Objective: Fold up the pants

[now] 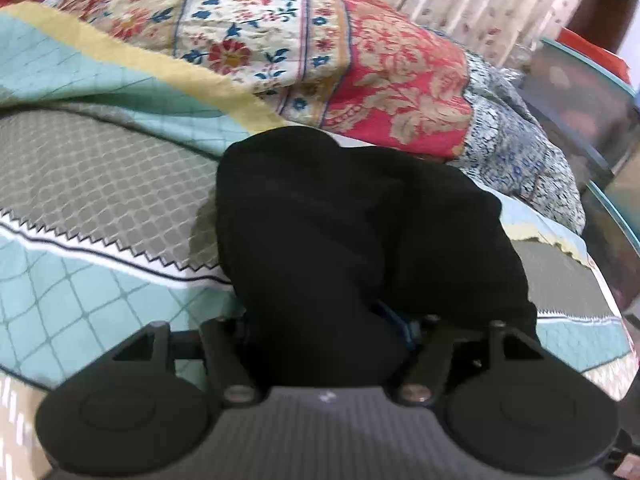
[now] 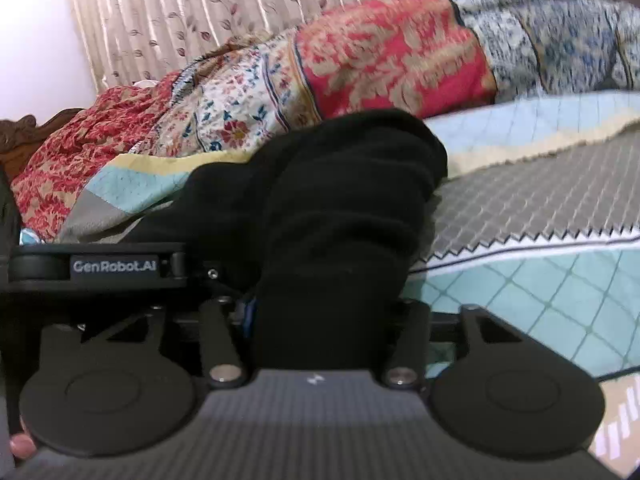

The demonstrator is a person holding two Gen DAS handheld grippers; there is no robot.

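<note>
While bunched, black pants in both grippers.

Plain black fabric pants fill the frame's centre. Under them lies a teal-and-grey lattice-print bedsheet (yellow-edged), and across the top a red, cream and blue floral patchwork quilt.

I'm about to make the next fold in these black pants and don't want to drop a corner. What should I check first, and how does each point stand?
1. Left gripper has cloth: ok, black pants bunched between its fingers.
2. Right gripper has cloth: ok, pants fill its fingers.
3. Fingertips biting firmly: cannot tell, fabric hides them in both views.
4. Pants lying flat: not ok, they are bunched and rumpled.
5. Landing area on the bedspread: ok, bare beside the pants.
6. Floral quilt out of the way: cannot tell, it lies close behind the pants.
</note>
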